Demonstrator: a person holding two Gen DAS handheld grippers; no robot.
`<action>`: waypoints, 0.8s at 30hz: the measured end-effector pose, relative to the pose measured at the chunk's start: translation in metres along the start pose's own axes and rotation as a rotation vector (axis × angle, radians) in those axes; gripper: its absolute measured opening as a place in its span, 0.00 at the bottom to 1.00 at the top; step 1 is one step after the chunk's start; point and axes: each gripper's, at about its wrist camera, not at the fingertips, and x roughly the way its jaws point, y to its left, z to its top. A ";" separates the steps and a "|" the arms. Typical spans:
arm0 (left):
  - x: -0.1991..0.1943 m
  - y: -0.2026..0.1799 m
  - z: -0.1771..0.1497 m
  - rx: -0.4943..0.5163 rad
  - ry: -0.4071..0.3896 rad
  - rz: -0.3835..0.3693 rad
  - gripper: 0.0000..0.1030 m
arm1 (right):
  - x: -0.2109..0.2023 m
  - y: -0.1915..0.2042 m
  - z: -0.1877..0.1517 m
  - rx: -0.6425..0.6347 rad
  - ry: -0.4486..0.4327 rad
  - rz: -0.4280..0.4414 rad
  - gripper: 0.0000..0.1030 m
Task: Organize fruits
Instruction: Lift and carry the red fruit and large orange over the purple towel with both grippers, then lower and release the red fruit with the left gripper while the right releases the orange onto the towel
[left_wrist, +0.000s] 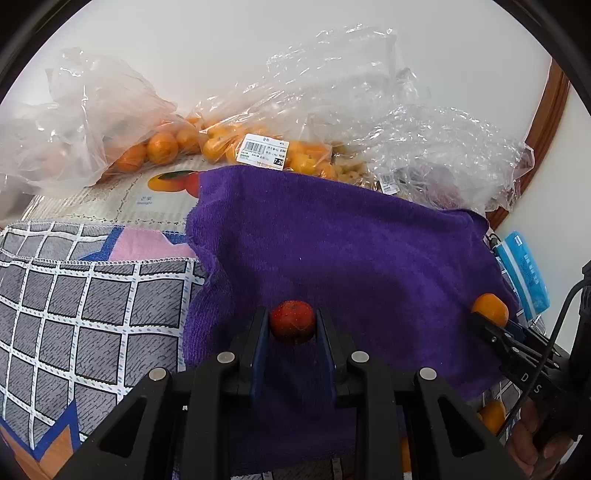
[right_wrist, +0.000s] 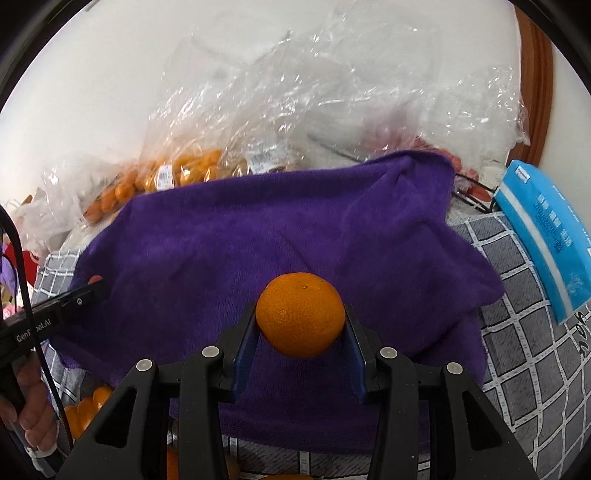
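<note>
My left gripper (left_wrist: 291, 325) is shut on a small red fruit (left_wrist: 292, 322) just above a purple towel (left_wrist: 351, 251). My right gripper (right_wrist: 300, 325) is shut on an orange mandarin (right_wrist: 300, 314), also over the purple towel (right_wrist: 258, 229). In the left wrist view the right gripper's fingers (left_wrist: 491, 332) show at the right edge with the mandarin (left_wrist: 490, 309) between them. In the right wrist view the left gripper's fingers (right_wrist: 85, 295) reach in from the left, with a sliver of the red fruit (right_wrist: 96, 278) at their tip.
Clear plastic bags of small oranges (left_wrist: 166, 147) and crumpled empty bags (left_wrist: 424, 147) lie behind the towel. A grey checked cloth (left_wrist: 74, 302) covers the surface left and right. A blue tissue pack (right_wrist: 546, 240) lies at the right. More oranges (right_wrist: 85, 410) sit low beside a hand.
</note>
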 end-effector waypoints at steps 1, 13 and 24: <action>0.000 0.000 0.000 0.000 0.001 0.000 0.23 | 0.001 0.001 0.000 -0.003 0.001 -0.003 0.42; 0.000 -0.002 -0.002 0.011 -0.007 -0.002 0.23 | -0.005 0.002 -0.001 -0.017 -0.023 -0.023 0.44; -0.023 -0.012 -0.001 0.034 -0.075 -0.003 0.39 | -0.032 0.000 0.002 0.026 -0.104 -0.037 0.74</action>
